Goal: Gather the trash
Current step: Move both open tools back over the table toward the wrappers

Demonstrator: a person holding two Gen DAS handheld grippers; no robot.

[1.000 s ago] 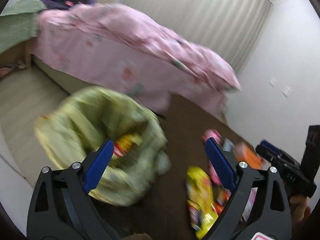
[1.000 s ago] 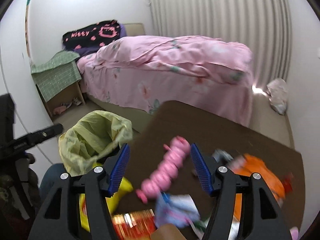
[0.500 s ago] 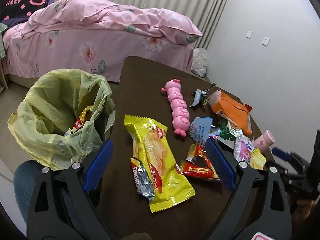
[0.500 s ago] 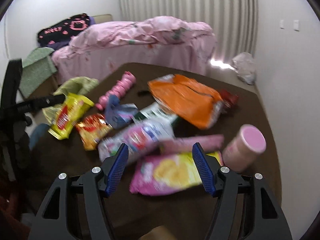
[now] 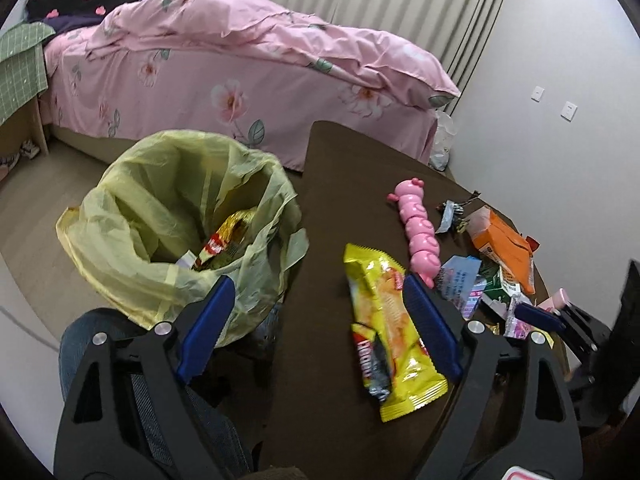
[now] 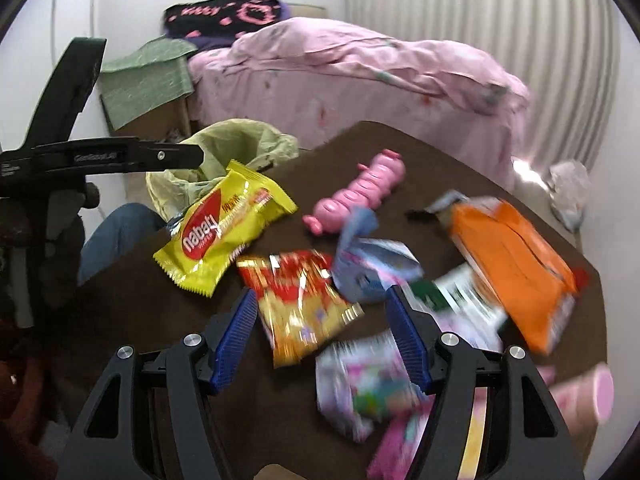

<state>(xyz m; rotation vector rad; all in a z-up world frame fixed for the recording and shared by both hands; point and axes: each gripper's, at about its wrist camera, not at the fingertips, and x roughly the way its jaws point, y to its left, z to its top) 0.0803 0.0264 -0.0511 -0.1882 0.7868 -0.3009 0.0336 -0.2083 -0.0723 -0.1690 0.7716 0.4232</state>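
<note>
A bin lined with a yellow-green bag (image 5: 176,220) stands left of the dark brown table (image 5: 320,380) and holds a red and gold wrapper (image 5: 224,240). Wrappers lie on the table: a yellow Nabati pack (image 5: 390,320) (image 6: 224,224), a red and yellow packet (image 6: 300,304), an orange pack (image 6: 516,264) (image 5: 504,248), a blue-white pack (image 6: 372,268). My left gripper (image 5: 316,328) is open and empty, over the table's left edge beside the yellow pack. My right gripper (image 6: 324,336) is open and empty, just above the red and yellow packet.
A pink caterpillar toy (image 5: 416,232) (image 6: 360,192) lies mid-table. A pink cup (image 6: 588,392) stands at the right edge. A bed with a pink duvet (image 5: 240,68) fills the back. A blue-cushioned chair (image 5: 104,344) sits below the bin.
My left gripper has swung from the bin towards the table and settled. My right gripper has swept right across the trash and back left, now over the red and yellow packet. Both stayed open.
</note>
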